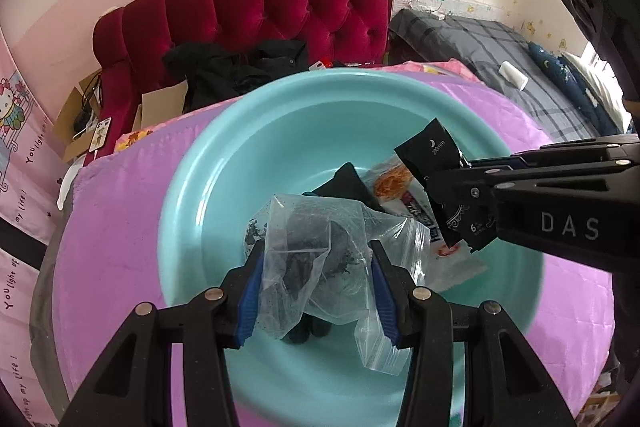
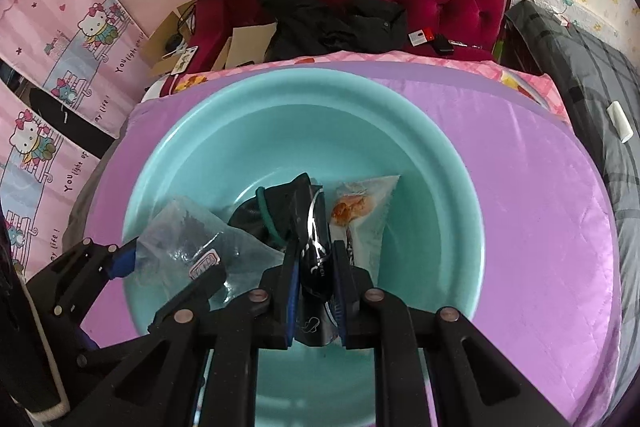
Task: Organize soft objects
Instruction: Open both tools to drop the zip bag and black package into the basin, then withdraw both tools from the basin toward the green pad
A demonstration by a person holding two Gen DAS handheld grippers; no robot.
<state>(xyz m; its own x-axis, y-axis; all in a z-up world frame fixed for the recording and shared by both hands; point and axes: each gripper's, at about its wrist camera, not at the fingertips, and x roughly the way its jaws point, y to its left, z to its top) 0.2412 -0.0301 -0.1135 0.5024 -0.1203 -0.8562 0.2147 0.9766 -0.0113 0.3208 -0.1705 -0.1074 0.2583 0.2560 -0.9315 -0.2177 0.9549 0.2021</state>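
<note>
Below, from the left wrist: one teal basin [image 1: 224, 155] on purple bedding [image 1: 120, 219], holding one dark pouch [image 1: 348, 183] and one white snack packet [image 1: 394, 183]. Wide bare rim all round, far wall empty. Left gripper [image 1: 318, 287] about half spread, blue fingers [image 1: 250, 303] pressed on a clear zip bag [image 1: 320, 259] of dark bits, hanging over the basin's middle. Right gripper [image 1: 460, 203] alongside, pinching one black sachet [image 1: 432, 155].

Then the right wrist: same basin [image 2: 420, 163], right half bare. Fingers [image 2: 344, 291] nearly closed, clamping the sachet [image 2: 316, 263] edge-on above the floor. Clear bag [image 2: 180, 243] at left.
</note>
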